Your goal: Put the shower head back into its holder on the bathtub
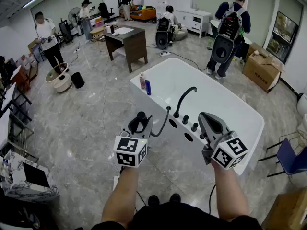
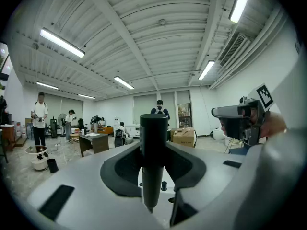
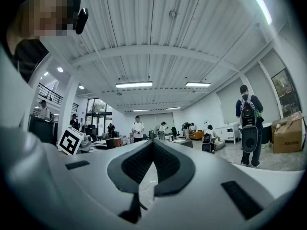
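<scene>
A white bathtub (image 1: pixel 165 150) stands in the middle of the head view. Its near rim carries a curved black faucet (image 1: pixel 183 99), small black knobs (image 1: pixel 194 127) and two dark oval openings (image 1: pixel 172 123). My left gripper (image 1: pixel 143 127) hovers just left of that rim, shut on the black shower head (image 1: pixel 139 120). The black hose (image 1: pixel 163 122) curves from it up to the rim. In the left gripper view the shower head's handle (image 2: pixel 153 157) stands upright between the jaws. My right gripper (image 1: pixel 207 121) hangs over the rim's right part, shut and empty (image 3: pixel 153 145).
Two bottles (image 1: pixel 145 84) sit on the tub's far left corner. A dark wooden desk (image 1: pixel 127 42) stands behind it, cardboard boxes (image 1: pixel 261 68) at the right, a blue chair (image 1: pixel 290 157) at the right edge. A person with a backpack (image 1: pixel 230 30) stands behind the tub; others are farther off.
</scene>
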Demonstrator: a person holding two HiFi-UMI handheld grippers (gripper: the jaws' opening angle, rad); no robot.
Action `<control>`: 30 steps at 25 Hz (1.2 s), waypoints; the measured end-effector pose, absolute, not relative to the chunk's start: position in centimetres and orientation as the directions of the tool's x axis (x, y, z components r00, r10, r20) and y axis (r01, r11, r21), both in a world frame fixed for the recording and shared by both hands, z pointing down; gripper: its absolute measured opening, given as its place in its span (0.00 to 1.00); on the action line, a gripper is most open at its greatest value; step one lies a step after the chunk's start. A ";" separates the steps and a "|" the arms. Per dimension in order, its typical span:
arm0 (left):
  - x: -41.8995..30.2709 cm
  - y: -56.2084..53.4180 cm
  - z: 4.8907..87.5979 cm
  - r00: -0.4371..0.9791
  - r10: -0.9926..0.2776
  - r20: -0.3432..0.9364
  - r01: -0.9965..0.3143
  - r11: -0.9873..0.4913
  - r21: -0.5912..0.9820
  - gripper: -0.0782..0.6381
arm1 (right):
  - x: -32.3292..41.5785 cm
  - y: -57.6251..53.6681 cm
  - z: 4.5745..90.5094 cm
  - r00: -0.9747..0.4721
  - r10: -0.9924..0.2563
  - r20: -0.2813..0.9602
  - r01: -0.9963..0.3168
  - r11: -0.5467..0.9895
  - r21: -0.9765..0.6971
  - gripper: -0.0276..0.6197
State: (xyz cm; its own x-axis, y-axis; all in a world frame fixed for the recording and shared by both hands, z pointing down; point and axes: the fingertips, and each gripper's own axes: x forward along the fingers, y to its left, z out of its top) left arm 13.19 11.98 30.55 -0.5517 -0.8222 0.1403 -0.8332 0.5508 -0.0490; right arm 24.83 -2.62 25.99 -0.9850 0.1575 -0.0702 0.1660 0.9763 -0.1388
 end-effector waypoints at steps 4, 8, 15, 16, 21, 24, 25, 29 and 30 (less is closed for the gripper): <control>13.2 12.1 30.6 -0.555 -0.820 0.141 -0.831 0.554 -0.047 0.31 | 25.1 -2.7 26.1 -0.986 0.154 -0.065 0.162 0.976 -0.143 0.06; 13.8 11.8 30.6 -0.552 -0.821 0.145 -0.833 0.552 -0.043 0.31 | 25.8 -3.3 26.4 -0.989 0.137 -0.058 0.144 0.977 -0.154 0.06; 15.0 11.6 31.2 -0.557 -0.814 0.164 -0.829 0.557 -0.047 0.31 | 26.8 -3.3 27.2 -0.981 0.179 -0.079 0.189 0.969 -0.157 0.06; 15.0 11.8 31.2 -0.561 -0.812 0.164 -0.826 0.561 -0.045 0.31 | 26.9 -3.2 27.3 -0.979 0.186 -0.084 0.198 0.966 -0.166 0.06; 15.2 12.2 31.3 -0.580 -0.797 0.169 -0.811 0.584 -0.031 0.31 | 27.2 -3.1 27.9 -0.974 0.208 -0.094 0.224 0.948 -0.226 0.06; 16.2 11.7 31.5 -0.589 -0.791 0.165 -0.805 0.593 -0.033 0.31 | 28.3 -3.8 28.4 -0.973 0.209 -0.100 0.228 0.942 -0.247 0.06; 16.5 11.6 31.6 -0.592 -0.789 0.163 -0.803 0.595 -0.035 0.31 | 28.7 -4.1 28.6 -0.972 0.212 -0.103 0.231 0.941 -0.246 0.06; 17.8 10.8 31.8 -0.595 -0.788 0.161 -0.800 0.599 -0.027 0.31 | 29.9 -4.9 29.1 -0.971 0.222 -0.095 0.239 0.939 -0.249 0.06; 17.9 10.5 31.9 -0.594 -0.788 0.161 -0.801 0.598 -0.025 0.31 | 30.0 -5.0 29.1 -0.970 0.226 -0.094 0.243 0.937 -0.250 0.06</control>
State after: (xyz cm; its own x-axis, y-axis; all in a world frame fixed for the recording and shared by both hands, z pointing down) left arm 17.86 10.55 31.90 -0.5939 -0.7883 0.1605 -0.8009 0.5983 -0.0249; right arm 30.00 -4.99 29.09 -0.9695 0.2262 -0.0942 0.2430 0.9372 -0.2501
